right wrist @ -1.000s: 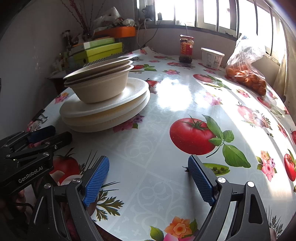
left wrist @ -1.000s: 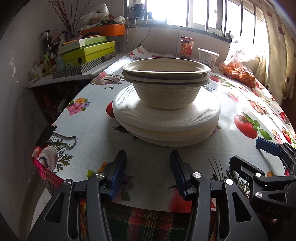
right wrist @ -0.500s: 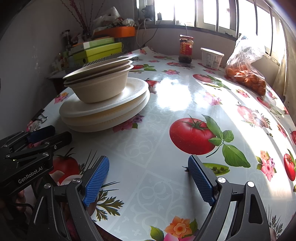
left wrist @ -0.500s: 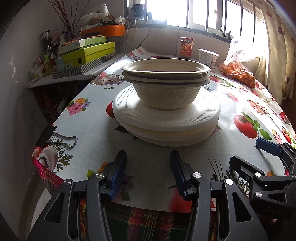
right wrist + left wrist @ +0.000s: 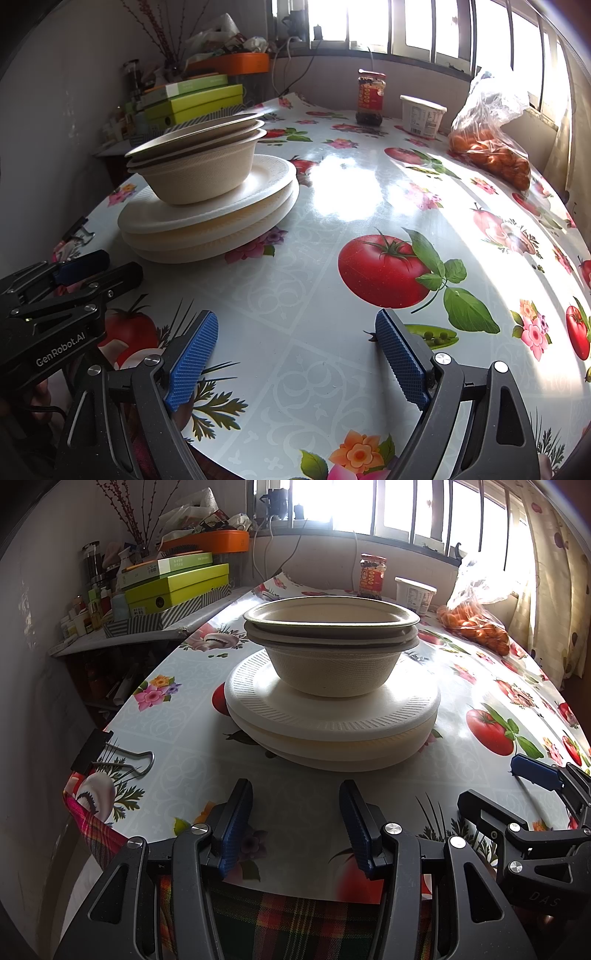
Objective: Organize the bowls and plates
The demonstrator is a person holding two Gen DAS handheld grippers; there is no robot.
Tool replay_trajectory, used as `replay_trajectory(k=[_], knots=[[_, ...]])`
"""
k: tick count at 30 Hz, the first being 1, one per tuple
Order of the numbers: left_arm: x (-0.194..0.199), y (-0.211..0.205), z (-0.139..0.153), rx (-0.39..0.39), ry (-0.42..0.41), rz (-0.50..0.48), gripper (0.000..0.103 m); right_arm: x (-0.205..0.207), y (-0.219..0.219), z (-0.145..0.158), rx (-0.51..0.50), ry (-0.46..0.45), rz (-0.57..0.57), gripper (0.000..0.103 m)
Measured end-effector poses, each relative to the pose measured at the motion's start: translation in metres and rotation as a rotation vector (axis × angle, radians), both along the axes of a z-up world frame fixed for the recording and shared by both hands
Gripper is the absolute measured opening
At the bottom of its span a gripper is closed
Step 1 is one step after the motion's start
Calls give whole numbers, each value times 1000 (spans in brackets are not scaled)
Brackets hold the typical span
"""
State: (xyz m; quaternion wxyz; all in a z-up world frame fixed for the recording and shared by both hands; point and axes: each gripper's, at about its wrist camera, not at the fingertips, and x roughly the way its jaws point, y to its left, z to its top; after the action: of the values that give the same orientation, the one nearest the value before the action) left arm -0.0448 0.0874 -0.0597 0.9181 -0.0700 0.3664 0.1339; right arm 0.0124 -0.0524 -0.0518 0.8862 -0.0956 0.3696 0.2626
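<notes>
A stack of beige bowls (image 5: 332,657) sits nested on a stack of white plates (image 5: 332,723) on the table with the tomato-print cloth (image 5: 184,760). The same bowls (image 5: 199,166) and plates (image 5: 207,221) show at the left of the right wrist view. My left gripper (image 5: 295,812) is open and empty at the table's near edge, just in front of the plates. My right gripper (image 5: 295,347) is open and empty, low over the cloth to the right of the stack; it also shows in the left wrist view (image 5: 524,775).
A binder clip (image 5: 110,757) lies at the table's left edge. A red jar (image 5: 370,98), a white tub (image 5: 423,114) and a bag of oranges (image 5: 491,147) stand at the far side. A cluttered shelf with green boxes (image 5: 177,587) is on the left.
</notes>
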Motion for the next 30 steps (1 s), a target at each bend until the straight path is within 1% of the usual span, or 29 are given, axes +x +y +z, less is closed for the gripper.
replay_trajectory(k=[30], knots=[[0,-1,0,-1,-3,-1,50,1,-1,0,-2,-1,0,89]])
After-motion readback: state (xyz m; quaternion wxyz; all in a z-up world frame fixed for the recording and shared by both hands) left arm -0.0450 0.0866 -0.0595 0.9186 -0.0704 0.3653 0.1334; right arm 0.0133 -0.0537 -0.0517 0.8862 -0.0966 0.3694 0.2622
